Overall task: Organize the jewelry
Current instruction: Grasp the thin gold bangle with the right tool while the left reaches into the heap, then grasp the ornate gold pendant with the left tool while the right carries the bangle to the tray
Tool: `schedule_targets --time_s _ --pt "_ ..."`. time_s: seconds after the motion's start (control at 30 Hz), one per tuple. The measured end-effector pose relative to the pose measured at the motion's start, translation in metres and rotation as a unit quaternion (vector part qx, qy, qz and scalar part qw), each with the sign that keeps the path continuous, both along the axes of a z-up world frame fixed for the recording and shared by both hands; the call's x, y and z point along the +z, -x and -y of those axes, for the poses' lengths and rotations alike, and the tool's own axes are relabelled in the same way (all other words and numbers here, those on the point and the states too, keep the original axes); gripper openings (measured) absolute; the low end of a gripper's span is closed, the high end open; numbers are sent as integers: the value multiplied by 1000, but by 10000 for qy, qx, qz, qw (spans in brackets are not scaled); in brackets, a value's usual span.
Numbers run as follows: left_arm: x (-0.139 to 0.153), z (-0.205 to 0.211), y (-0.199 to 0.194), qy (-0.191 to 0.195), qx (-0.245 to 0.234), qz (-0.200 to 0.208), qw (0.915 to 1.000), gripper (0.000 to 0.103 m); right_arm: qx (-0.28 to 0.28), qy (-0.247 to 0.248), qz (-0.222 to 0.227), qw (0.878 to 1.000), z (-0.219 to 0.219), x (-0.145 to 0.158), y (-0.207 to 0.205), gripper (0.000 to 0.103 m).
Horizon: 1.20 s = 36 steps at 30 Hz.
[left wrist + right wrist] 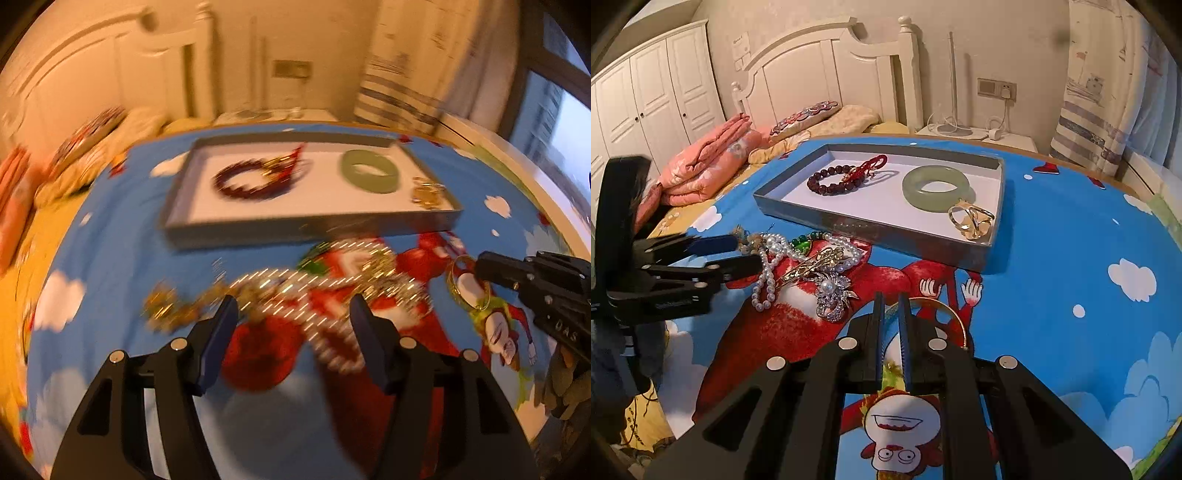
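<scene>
Right wrist view: right gripper [891,306] fingers clamp a gold bangle [951,314] on the blue bedsheet [1071,229], near the tray [798,214] edge; left gripper [746,253], fingers apart, reaches the pearl necklace [768,273] pile.

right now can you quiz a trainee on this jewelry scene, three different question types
1. True or false: the green bangle lies inside the tray.
2. What is the right gripper shut on: a) pearl necklace b) thin gold bangle c) brooch?
3. Name the beaded item at the tray's far end.

Key: 1 true. 2 b, the thin gold bangle. 3 the dark red bead bracelet.
</scene>
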<state>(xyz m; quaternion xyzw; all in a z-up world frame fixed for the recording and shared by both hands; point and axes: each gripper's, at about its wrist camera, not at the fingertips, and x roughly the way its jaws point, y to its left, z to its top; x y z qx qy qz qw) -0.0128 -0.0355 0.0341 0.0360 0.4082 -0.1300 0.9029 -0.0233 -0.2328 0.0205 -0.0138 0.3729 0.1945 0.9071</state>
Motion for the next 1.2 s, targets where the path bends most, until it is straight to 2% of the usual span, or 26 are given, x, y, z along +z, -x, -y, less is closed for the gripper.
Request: schedule_targets --time_s 0.1,0.33,0.37,0.47,0.5,0.53,0.63,0.7,0.87,1.0,1.07,1.2 --pt "-2 21 -13 -108 -296 -75 9995 54 6 -58 -44 10000 4 -4 2 10" --pt "-11 49 -27 -419 -637 -26 9971 54 128 -351 -258 9990 18 -10 2 12" --pt "-11 51 -29 -433 -680 -34 9967 51 121 -380 -286 9988 20 -10 2 13" --pt "-14 55 -31 -416 -804 -96 9958 32 4 -494 -328 9982 28 -10 4 26" --pt "-15 56 -32 -427 -833 -95 9956 28 -26 -522 -333 9981 30 -10 4 29" --pt "-16 56 -32 -404 -891 -120 9951 19 -61 -543 -345 9979 33 -10 4 30" --pt "-15 59 -28 -376 -1050 -68 9937 15 -213 -506 -380 9978 41 -10 4 40" --pt "-12 57 -24 -299 -1013 33 9944 15 -286 -485 -437 9975 45 -11 3 57" --pt "7 42 -13 14 -796 303 9964 15 -165 -217 -653 9975 39 -18 0 60" --pt "33 24 0 231 -603 590 9962 15 -27 119 -759 9970 24 -23 -6 74" --pt "45 15 5 315 -518 705 9957 15 34 303 -755 9967 15 -24 -8 78" --pt "56 2 12 338 -425 759 9956 15 49 648 -680 9956 4 -27 -13 79"
